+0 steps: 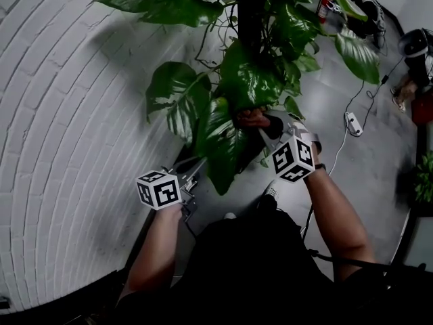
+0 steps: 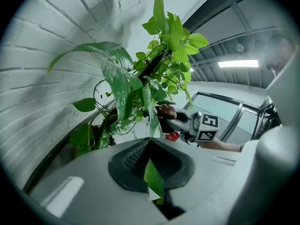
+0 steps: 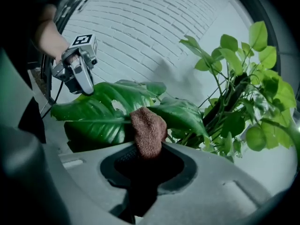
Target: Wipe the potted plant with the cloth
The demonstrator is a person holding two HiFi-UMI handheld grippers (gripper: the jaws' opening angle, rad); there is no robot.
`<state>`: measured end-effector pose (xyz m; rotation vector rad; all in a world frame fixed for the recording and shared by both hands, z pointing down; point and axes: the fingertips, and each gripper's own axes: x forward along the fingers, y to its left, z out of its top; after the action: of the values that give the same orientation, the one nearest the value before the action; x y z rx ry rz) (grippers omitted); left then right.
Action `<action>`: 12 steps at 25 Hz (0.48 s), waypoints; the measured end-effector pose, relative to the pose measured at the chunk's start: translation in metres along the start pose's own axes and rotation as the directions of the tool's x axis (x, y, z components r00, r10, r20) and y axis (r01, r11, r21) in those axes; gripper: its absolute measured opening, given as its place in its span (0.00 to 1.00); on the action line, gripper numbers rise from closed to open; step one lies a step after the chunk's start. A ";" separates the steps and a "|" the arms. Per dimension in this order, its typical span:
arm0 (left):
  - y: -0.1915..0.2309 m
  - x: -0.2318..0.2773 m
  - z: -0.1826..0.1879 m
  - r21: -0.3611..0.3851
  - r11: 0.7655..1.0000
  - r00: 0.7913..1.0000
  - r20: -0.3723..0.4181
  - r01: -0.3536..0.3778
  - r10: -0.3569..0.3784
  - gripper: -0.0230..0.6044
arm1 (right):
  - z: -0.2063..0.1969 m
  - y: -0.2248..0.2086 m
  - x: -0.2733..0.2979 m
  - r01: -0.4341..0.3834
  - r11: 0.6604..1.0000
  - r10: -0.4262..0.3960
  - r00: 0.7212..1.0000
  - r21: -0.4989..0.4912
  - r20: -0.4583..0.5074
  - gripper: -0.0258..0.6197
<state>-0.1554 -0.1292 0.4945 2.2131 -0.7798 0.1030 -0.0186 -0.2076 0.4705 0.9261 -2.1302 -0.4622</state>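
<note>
The potted plant (image 1: 250, 80) rises in front of me with big glossy leaves. One long leaf (image 1: 220, 147) hangs down toward me, and my left gripper (image 1: 197, 162) is shut on its tip. In the left gripper view the leaf tip (image 2: 153, 176) sits pinched between the jaws of the left gripper (image 2: 150, 146). My right gripper (image 1: 262, 126) is shut on a brown cloth (image 1: 252, 118), which rests on the upper part of that leaf near the stem. In the right gripper view the cloth (image 3: 148, 130) sticks out of the right gripper (image 3: 147, 150) against the broad leaf (image 3: 93, 112).
A white brick wall (image 1: 61, 127) curves along the left, close behind the plant. On the grey floor to the right lie a power strip (image 1: 352, 123) and its cable. A person (image 1: 413, 66) is at the far right, and a smaller plant (image 1: 424, 178) is at the right edge.
</note>
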 end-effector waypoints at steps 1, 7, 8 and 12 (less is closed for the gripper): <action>-0.001 0.000 0.001 0.002 1.000 1.000 -0.001 0.004 -0.004 0.07 | -0.001 0.003 0.000 -0.009 1.000 0.009 1.000 0.011 0.000 0.14; -0.004 0.001 -0.002 -0.001 1.000 1.000 -0.007 0.016 -0.016 0.07 | -0.007 0.030 -0.009 -0.052 0.997 0.051 0.999 0.064 0.011 0.14; -0.004 0.002 -0.003 -0.001 1.000 1.000 -0.009 0.017 -0.017 0.07 | -0.008 0.035 -0.011 -0.058 0.996 0.057 0.998 0.071 0.012 0.14; -0.003 0.001 -0.004 0.001 1.000 1.000 -0.014 0.015 -0.015 0.07 | -0.014 0.055 -0.015 -0.080 0.992 0.079 0.997 0.093 0.005 0.14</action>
<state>-0.1524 -0.1256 0.4959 2.2168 -0.7553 0.1115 -0.0270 -0.1599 0.5036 0.8891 -2.1970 -0.3256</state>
